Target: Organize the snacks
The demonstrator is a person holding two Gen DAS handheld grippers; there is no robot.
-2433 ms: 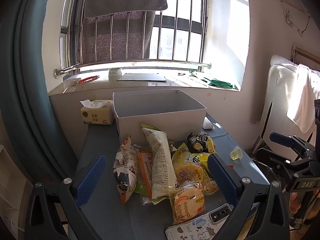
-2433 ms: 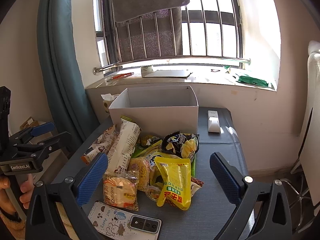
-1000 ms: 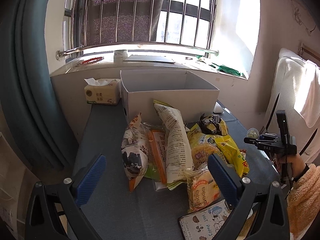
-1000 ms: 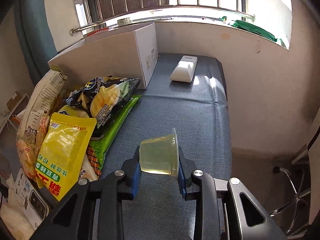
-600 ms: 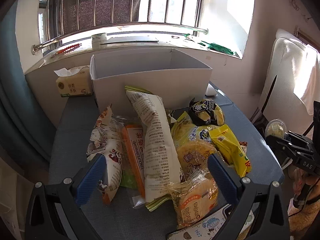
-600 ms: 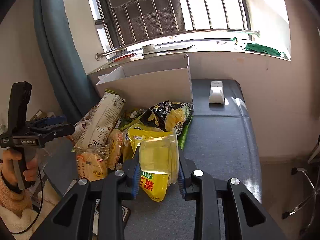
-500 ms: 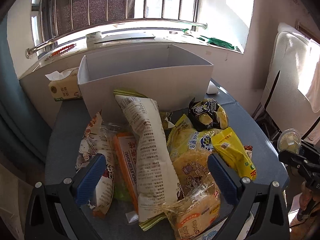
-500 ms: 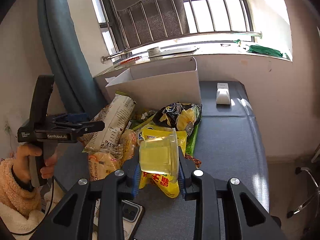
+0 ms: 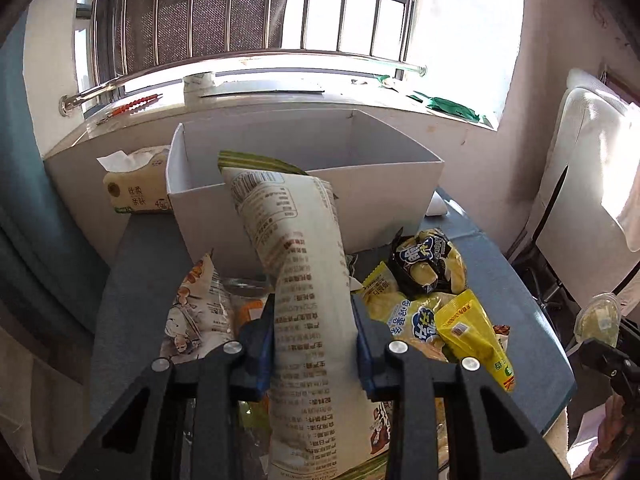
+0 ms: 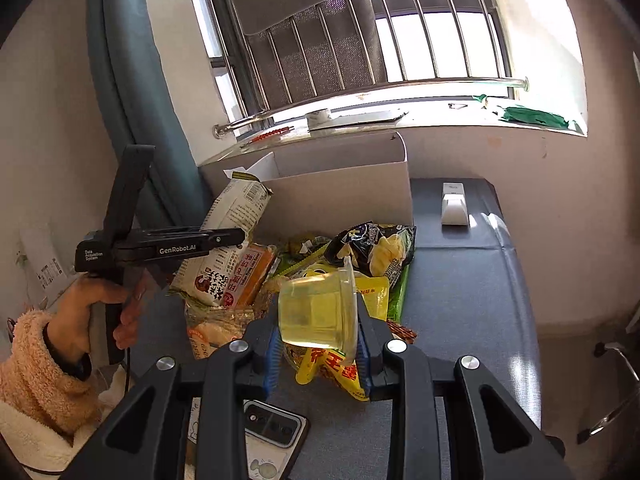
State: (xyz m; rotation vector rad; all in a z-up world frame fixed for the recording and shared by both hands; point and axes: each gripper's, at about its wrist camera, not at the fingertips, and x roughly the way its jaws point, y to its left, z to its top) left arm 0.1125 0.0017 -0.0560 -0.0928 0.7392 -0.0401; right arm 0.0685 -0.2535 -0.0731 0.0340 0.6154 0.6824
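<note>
Gripping is under way on both sides. The left gripper is closed narrowly on a long cream snack bag, clamped across its lower half so that the upper end rises ahead of the jaws and leans toward the near wall of the white box. Held this way, the bag's free end is already aimed at the box opening, which is judged to be where the snacks are to go. The bag lies squarely between the blue pads, with its tail trailing below them.

The right gripper is closed on a clear jelly cup, pinched by its sides with the rim turned to the right, so the cup lies tilted on its side rather than upright; a side pinch suits so small and smooth a tub. The cup sits right at the fingertips, above the yellow pouch on the blue-grey table.

The box stands at the far side of the table, under the window sill, and appears to hold nothing yet, though its floor is hidden from both views. The remaining packets, among them a black-and-yellow chip bag and an orange packet, are heaped just near of the box. A phone lies at the near table edge, and a tissue pack sits left of the box.
</note>
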